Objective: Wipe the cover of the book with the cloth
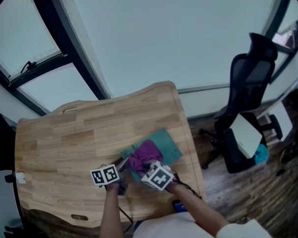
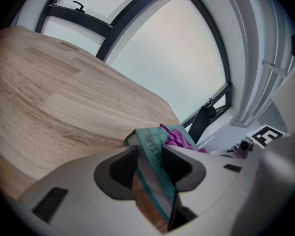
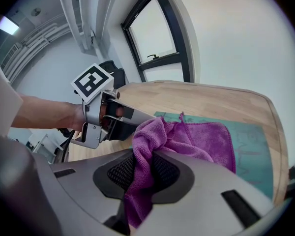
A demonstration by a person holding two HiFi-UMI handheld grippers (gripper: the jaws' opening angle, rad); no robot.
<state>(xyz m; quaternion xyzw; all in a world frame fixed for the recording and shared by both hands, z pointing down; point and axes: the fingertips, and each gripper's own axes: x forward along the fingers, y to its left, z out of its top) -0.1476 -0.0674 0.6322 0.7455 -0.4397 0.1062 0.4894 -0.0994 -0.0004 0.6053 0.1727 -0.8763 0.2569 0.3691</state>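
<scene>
1. Two handheld grippers work at the near right part of the pale wooden table (image 1: 64,143). With the cloth already lying on the cover, the wiping step appears to be in hand.
2. One teal hardcover book (image 1: 165,142) lies flat close to the table's right edge. The left gripper (image 2: 150,165) has its jaws pressed onto the book's near left edge and seems to be steadying it.
3. One purple microfibre cloth (image 3: 201,136) is bunched at one end between the jaws of the right gripper (image 3: 143,173), which pinch it firmly. The rest of the cloth drapes over the near left part of the cover.
4. Most of the far right part of the cover shows bare teal, so probably much of the surface remains to be wiped.
5. The next move likely calls for dragging the cloth across toward that far right part. The cloth should be kept low enough to rub the cover, and the left grip should hold so the book does not slide.
6. Counted: one book, one cloth, two grippers, one table and one black office chair (image 1: 248,83) on the floor to the right.
</scene>
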